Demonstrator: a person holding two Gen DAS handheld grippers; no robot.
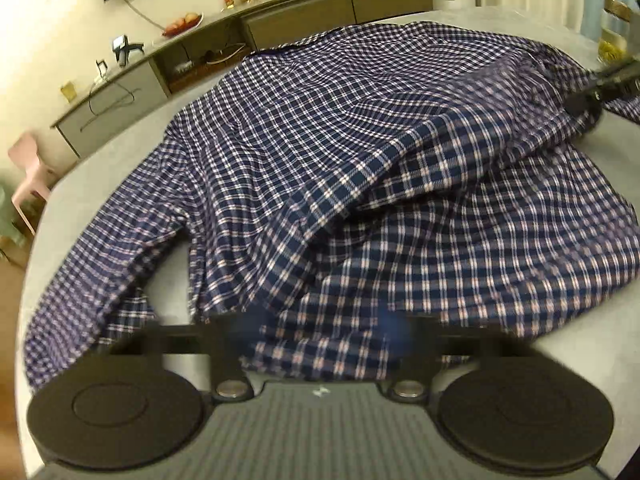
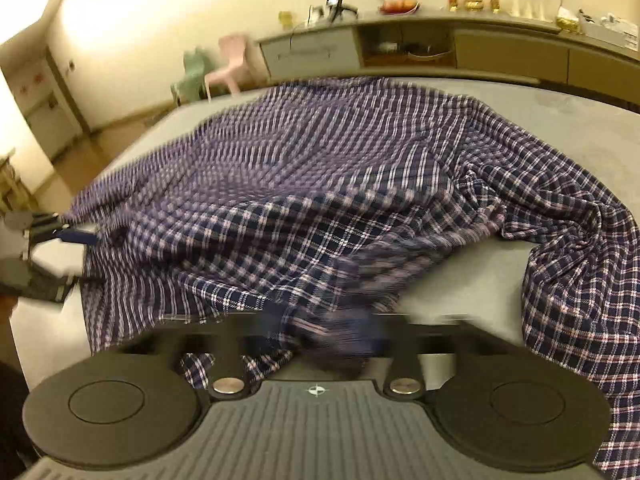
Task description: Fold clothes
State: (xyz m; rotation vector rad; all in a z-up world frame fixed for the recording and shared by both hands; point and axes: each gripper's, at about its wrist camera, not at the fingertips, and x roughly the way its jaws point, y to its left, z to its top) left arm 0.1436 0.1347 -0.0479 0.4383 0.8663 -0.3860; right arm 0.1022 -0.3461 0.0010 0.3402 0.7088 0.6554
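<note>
Left wrist: both tongs (image 1: 320,320) grip plaid shirt (image 1: 320,140) on table (image 1: 580,340).

Checked shirt (image 2: 320,168) lies spread and rumpled on grey table (image 2: 560,108), one sleeve bunched at the right. Right gripper (image 2: 332,336) is at the near hem with cloth gathered between its fingers; motion blur hides the grip. Left gripper (image 2: 80,256) meets the shirt's left edge, fingers apart.

A navy, white and pink checked shirt (image 1: 320,152) lies spread and rumpled, one edge folded over.
</note>
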